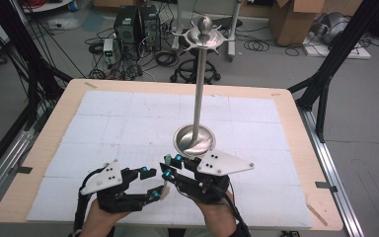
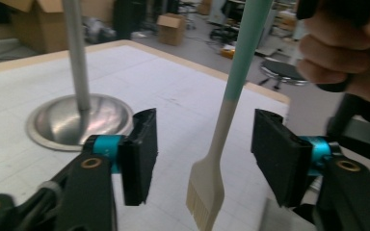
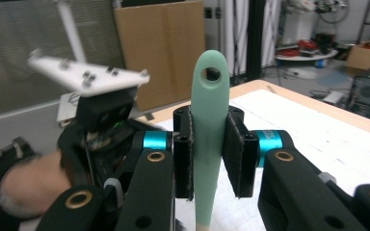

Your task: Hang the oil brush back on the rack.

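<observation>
While the right gripper (image 3: 207, 159) holds its jaws clamped on the mint-green handle of a brush (image 3: 208, 139), the left gripper (image 2: 202, 154) has its jaws spread wide, with the cream bristle end of that same brush (image 2: 204, 190) hanging between them and touching neither pad. In the right gripper view the handle stands upright, its hanging hole at 12 o'clock above the jaws, and the left gripper with its grey three-cornered plate (image 3: 84, 74) appears at about 9 o'clock, slightly blurred. In the left gripper view the green handle turns to cream partway down and widens into a flat head whose bristles point toward 6 o'clock, and fingers of the person's right hand (image 2: 339, 57) show at 2 o'clock.

From the high view both grippers sit close together near the bench's (image 1: 296, 123) near edge, the left gripper (image 1: 150, 185) at about 7 o'clock and the right gripper (image 1: 170, 168) at about 6 o'clock from the round steel base of a tall stand (image 1: 197, 94). The stand rises on a slim pole from the white gridded mat (image 1: 108, 118) to a spoked top with a ball finial. The brush (image 1: 166, 190) is the small pale piece between the two grippers' tips, just beside the base.
</observation>
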Tool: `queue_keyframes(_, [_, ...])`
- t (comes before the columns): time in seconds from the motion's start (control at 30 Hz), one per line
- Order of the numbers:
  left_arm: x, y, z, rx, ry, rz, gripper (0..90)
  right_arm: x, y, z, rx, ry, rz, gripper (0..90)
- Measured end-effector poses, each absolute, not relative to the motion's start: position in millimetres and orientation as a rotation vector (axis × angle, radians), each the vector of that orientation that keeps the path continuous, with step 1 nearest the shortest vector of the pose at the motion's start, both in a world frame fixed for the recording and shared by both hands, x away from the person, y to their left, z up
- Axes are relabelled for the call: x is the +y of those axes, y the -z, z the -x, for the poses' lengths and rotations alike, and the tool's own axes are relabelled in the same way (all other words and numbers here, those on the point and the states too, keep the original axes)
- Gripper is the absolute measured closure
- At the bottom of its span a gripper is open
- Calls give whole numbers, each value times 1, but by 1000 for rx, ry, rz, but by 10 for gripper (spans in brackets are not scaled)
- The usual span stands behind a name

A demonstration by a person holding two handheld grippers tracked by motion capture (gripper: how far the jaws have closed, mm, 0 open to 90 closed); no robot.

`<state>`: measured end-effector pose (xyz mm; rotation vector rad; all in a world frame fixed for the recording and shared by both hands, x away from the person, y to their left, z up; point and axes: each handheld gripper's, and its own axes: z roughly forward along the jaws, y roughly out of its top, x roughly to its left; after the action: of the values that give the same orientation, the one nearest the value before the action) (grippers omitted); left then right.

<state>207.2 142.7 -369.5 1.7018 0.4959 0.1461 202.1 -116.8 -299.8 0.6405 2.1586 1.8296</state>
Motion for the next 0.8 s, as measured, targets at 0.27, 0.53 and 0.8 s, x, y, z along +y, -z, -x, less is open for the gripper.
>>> queue_keyframes(0.27, [146, 367, -208, 313, 38, -1708, 432, -124, 300, -208, 2282, -1965, -397, 752])
queue_keyframes(0.53, [142, 368, -205, 202, 162, -1704, 468, -132, 306, -220, 2367, -2188, -118, 752])
queue_keyframes(0.8, [133, 371, -202, 139, 221, -1731, 544, -132, 312, -227, 2407, -2336, 57, 751])
